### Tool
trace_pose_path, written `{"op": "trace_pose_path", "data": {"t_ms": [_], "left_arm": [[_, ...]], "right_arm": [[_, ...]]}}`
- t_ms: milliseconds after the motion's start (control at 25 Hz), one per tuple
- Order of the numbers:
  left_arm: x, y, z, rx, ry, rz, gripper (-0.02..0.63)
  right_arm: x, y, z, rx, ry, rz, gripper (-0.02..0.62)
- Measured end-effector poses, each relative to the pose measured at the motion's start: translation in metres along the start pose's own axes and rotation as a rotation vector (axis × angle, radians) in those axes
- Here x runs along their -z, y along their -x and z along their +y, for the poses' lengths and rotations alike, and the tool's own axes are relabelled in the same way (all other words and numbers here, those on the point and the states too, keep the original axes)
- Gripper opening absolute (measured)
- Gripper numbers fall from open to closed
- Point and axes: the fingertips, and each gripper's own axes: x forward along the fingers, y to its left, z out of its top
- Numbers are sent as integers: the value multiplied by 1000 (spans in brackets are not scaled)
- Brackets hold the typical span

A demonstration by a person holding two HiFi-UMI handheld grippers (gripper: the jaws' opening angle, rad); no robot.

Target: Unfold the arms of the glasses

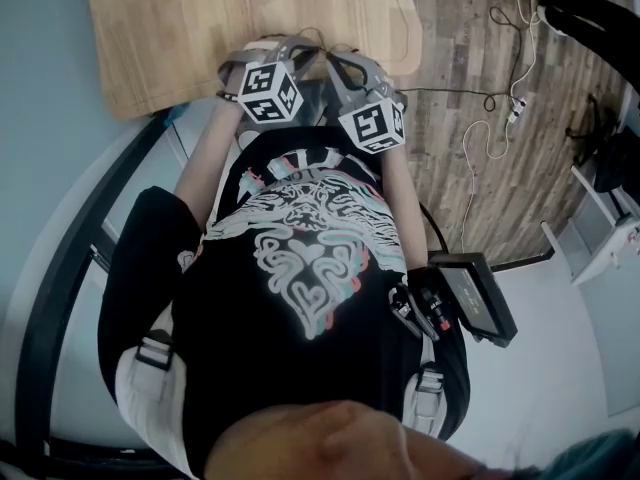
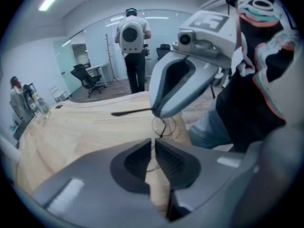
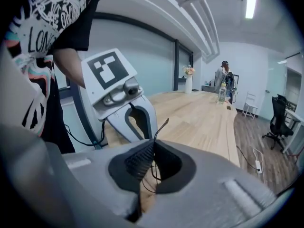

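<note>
My left gripper (image 2: 153, 147) is pinched shut on a thin wire part of the glasses (image 2: 135, 111), which hang above the wooden surface (image 2: 76, 132) at mid frame. My right gripper (image 3: 152, 147) is clamped on the frame as well, and one dark temple (image 3: 163, 126) pokes up past its jaws. In the head view both grippers sit close together at upper centre, just off the surface's near edge.

Even cool light, ceiling strip lights (image 3: 250, 1), fisheye edges, blurred foreground
</note>
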Motion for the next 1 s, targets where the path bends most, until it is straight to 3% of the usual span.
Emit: {"op": "trace_pose_path", "data": {"t_ms": [200, 480, 1000], "left_arm": [[0, -14, -9, 59, -94, 49, 23], [5, -23, -13, 147, -176, 126, 48], [13, -33, -19, 313, -414, 273, 44]], "right_arm": [[-9, 7, 1, -31, -33, -84, 2], [-7, 9, 3, -43, -62, -85, 2], [-2, 9, 1, -24, -67, -82, 2]]}}
